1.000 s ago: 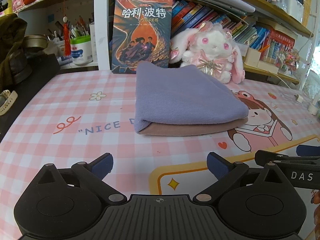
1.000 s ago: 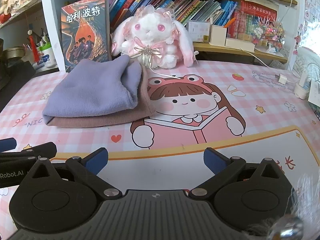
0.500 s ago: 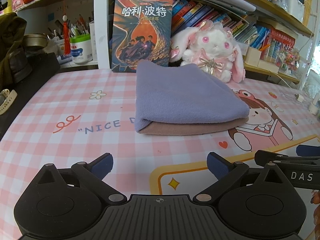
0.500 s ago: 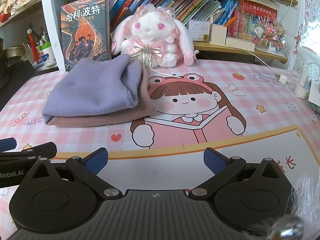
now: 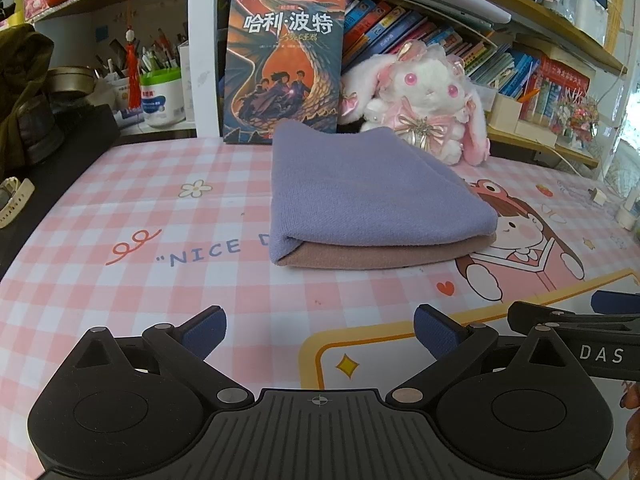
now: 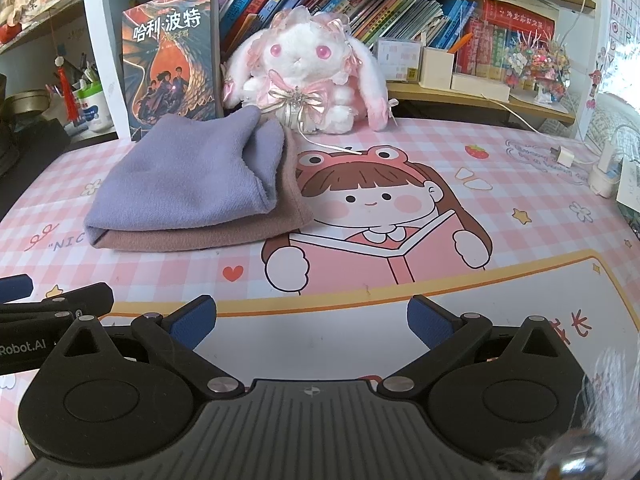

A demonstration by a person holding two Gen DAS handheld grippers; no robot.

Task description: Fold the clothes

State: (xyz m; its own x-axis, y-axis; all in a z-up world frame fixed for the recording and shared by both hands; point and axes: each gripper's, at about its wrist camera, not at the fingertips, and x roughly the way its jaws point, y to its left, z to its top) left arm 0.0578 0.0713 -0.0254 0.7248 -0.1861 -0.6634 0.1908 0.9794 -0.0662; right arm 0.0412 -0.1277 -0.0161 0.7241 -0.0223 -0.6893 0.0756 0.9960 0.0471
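Folded cloth (image 5: 372,184), purple on top with a brown layer showing along its near and right edges, lies flat on the pink checked table mat (image 5: 120,208), toward the back edge of the table and left of the cartoon girl printed on the mat. Its closed fold faces the near edge; in the right wrist view (image 6: 192,184) the open purple layers show at its right end, over the brown layer.

Left gripper (image 5: 320,330) hovers low above the near edge of the mat, jaws spread wide with nothing between the blue pads (image 5: 204,330), well apart from the cloth. Right gripper (image 6: 312,322) sits just beside it at the near edge, likewise spread wide and empty, over the yellow-framed white panel of the mat. Each gripper's fingers show at the side of the other's view.

Behind the cloth, at the back edge, a book (image 5: 282,68) stands upright with its cover facing forward, and a white and pink plush rabbit (image 5: 424,100) sits just to its right, in front of a shelf of books (image 6: 400,12).
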